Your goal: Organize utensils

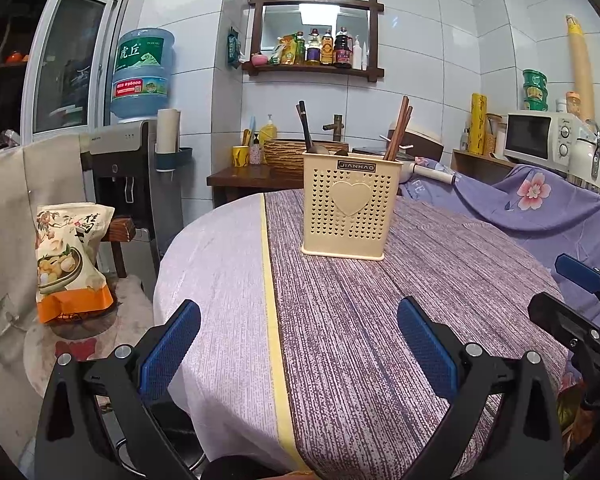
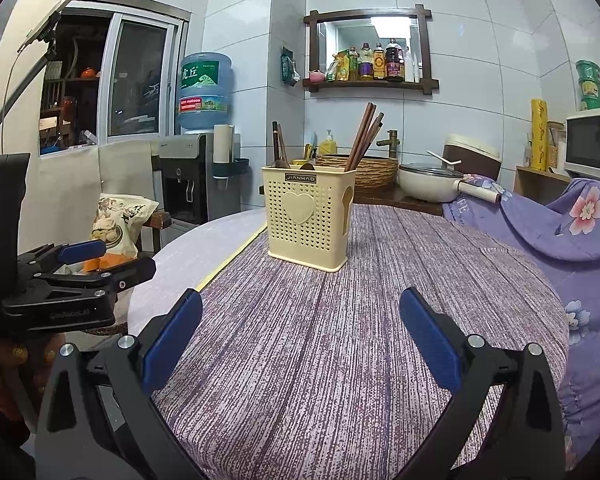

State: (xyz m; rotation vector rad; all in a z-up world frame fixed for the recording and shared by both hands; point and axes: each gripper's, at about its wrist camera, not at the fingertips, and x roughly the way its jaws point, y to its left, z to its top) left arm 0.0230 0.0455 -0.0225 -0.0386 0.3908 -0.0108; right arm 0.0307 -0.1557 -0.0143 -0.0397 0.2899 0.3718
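Note:
A cream perforated utensil holder [image 1: 350,204] with a heart on its front stands upright on the round table [image 1: 380,320]; it also shows in the right wrist view [image 2: 306,216]. Brown chopsticks [image 1: 398,130] lean in its right part, and dark-handled spoons [image 1: 306,130] stand in its left part. In the right wrist view the chopsticks [image 2: 364,136] and spoons [image 2: 278,146] show too. My left gripper [image 1: 300,344] is open and empty, well short of the holder. My right gripper [image 2: 302,336] is open and empty, also short of it.
A snack bag [image 1: 70,256] stands on a stool at the left. A water dispenser [image 1: 136,168] is behind it. A purple floral cloth [image 1: 540,216] covers things at the right. A pan [image 2: 428,180] and a microwave [image 1: 540,136] sit behind the table.

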